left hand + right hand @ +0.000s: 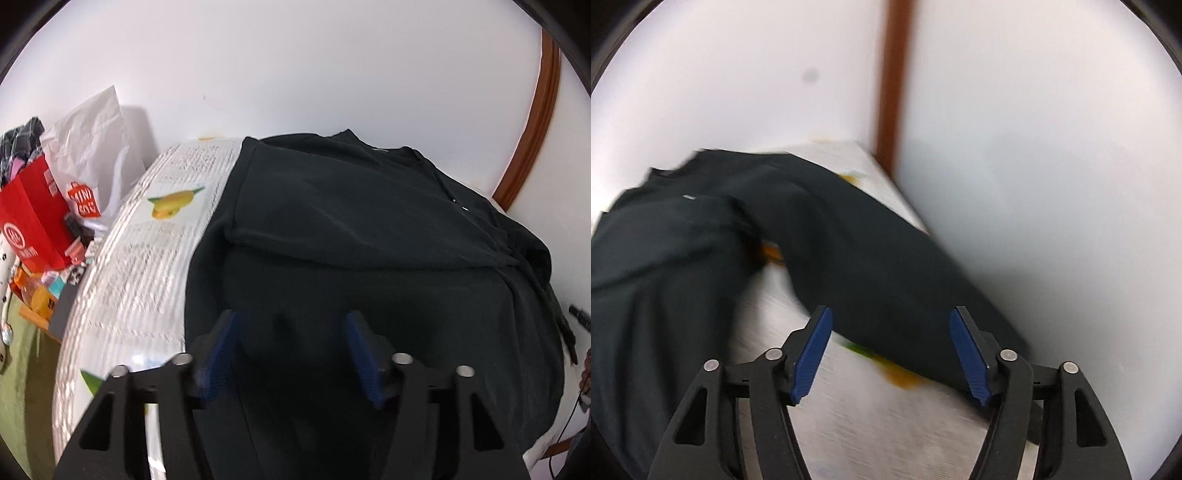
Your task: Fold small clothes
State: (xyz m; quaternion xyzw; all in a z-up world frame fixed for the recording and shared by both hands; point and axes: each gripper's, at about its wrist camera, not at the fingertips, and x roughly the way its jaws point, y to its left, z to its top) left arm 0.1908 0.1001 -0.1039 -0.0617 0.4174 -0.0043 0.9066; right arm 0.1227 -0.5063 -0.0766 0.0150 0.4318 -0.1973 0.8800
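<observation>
While its blue-padded jaws stood spread wide with nothing between them, the left gripper point(291, 325) hung low over the near part of a black garment point(369, 266), and whether the pads actually touched the cloth could not be told. The garment lay spread over a table covered with a white printed sheet point(147, 258), its far portion doubled over itself along a crosswise edge, one side spilling off the right edge of the table. To the left of the table sat a red paper bag point(29, 221), a white plastic shopping bag point(92, 147) behind it, and a clutter of small items below them. A white wall point(295, 66) rose behind, with a brown wooden strip point(539, 110) curving down at the right. The right gripper point(892, 317) was likewise splayed open and held nothing, poised above a long dark stretch of the same black garment point(868, 258) that ran diagonally across the printed sheet point(886, 424) toward the table's right edge. That view was blurred, so finer detail of the fabric could not be made out.
</observation>
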